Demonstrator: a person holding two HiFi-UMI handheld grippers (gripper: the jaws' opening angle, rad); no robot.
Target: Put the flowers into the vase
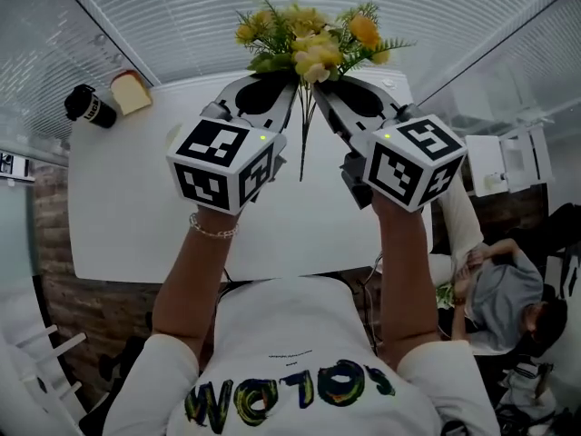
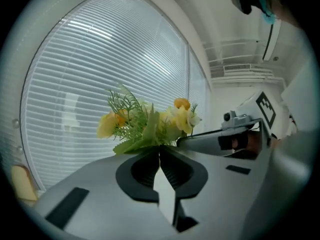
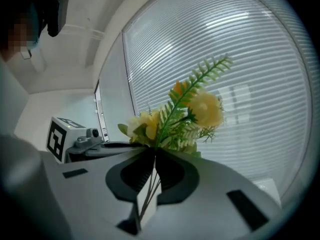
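My left gripper [image 1: 290, 85] and right gripper [image 1: 320, 87] are pinched on the flowers [image 1: 309, 42] at twelve o'clock. I judge them light and floppy, best gripped by the stems.

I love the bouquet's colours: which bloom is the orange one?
The orange bloom at upper right in the head view, above the right tongs; the other blooms are paler yellow.

The shirt [image 1: 290, 357] shows big letters (as pictured, roughly "WOTOS"); the dark cup's [image 1: 89, 107] label is illegible.

Daylight glows through blinds [image 2: 100, 74]; fisheye edges darken.
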